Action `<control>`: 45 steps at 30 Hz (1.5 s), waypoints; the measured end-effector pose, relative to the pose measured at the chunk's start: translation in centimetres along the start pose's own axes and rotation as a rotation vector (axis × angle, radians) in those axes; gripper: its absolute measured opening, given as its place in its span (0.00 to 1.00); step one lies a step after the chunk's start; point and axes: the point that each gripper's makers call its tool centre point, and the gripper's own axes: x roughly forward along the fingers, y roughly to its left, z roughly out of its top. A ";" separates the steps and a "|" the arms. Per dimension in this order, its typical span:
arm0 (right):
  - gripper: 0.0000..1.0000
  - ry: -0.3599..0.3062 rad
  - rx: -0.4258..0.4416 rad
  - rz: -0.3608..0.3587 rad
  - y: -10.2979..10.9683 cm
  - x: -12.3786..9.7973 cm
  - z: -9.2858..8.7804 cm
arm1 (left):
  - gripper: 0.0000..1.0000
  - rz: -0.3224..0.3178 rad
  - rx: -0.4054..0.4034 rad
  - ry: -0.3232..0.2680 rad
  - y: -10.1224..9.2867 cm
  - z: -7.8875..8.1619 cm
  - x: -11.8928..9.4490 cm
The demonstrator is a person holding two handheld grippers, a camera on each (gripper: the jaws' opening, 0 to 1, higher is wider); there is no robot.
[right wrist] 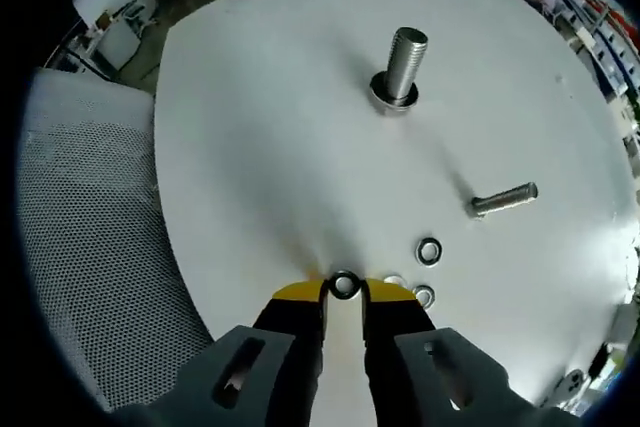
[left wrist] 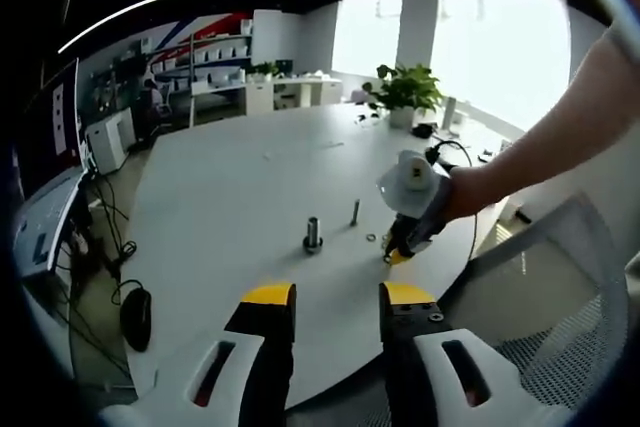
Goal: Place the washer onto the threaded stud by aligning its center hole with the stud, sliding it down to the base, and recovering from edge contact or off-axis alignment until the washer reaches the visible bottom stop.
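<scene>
The right tool (right wrist: 344,292) has its yellow-tipped jaws closed on a washer (right wrist: 344,286), pinched at its edges just above the white bench (right wrist: 260,147); in the left gripper view this same tool (left wrist: 398,250) reaches in from 3 o'clock, held by a person's hand (left wrist: 462,192), its tips down at the bench surface. The left tool (left wrist: 338,299) hangs at the near edge of the bench with its jaws parted and nothing between them. Largest after the bench is a mesh-backed chair (right wrist: 90,247) at 9 o'clock in the right gripper view. A potted plant (left wrist: 405,92) stands in its pot at the far side of the bench, at 1 o'clock in the left gripper view. The threaded stud (right wrist: 402,67) stands upright at 12 o'clock from the right tool, well apart from the held washer, with a ring-like base around its foot. A smaller stud (right wrist: 505,199) stands alone at 2 o'clock. Two loose washers (right wrist: 428,250) lie flat on the bench just beside the right tool's tips, the nearer one (right wrist: 424,296) at 3 o'clock.
</scene>
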 end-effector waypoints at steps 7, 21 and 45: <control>0.15 0.110 -0.019 -0.013 0.1 0.2 0.1 | 0.30 -0.004 0.005 0.006 -0.1 -0.1 0.1; 0.14 -0.041 0.010 -0.086 0.4 -0.2 0.0 | 0.30 -0.002 0.002 -0.005 -0.1 0.1 0.0; 0.13 -0.211 0.165 -0.149 -4.6 -4.9 2.2 | 0.30 -0.005 0.001 -0.005 0.0 0.1 -0.1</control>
